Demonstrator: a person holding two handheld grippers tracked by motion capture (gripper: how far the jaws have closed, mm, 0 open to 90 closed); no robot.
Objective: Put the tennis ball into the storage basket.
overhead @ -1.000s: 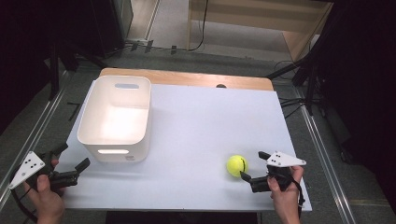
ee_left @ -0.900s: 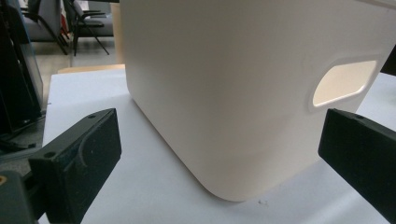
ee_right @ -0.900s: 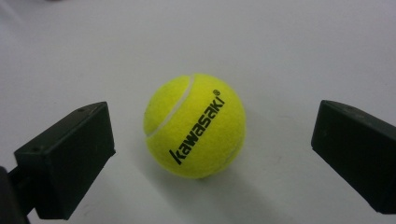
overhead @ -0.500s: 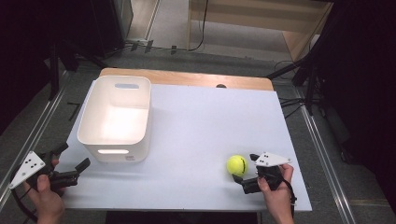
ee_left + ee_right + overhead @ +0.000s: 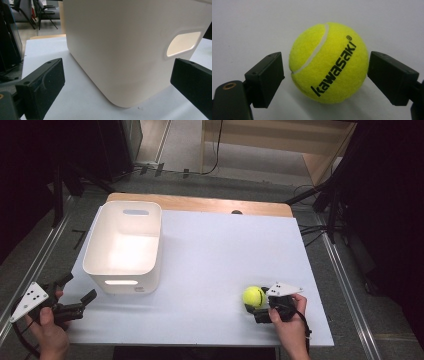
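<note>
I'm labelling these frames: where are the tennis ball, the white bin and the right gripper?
tennis ball [image 5: 329, 62]: right gripper view, on its printed felt.
white bin [image 5: 150, 240]: high view, on its right wall.
right gripper [image 5: 256, 311]: high view, between its fingertips.

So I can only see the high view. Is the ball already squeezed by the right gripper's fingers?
Observer: Not yet. In the right gripper view the tennis ball sits between the open fingers, with a thin gap on each side.
Operator: Does the ball have words on it?
Observer: Yes, it says "kawasaki" in black letters.
Operator: What is the left gripper looking at?
Observer: The white bin. Its rounded corner is right ahead of the left gripper, whose fingers are wide open and hold nothing.
</note>
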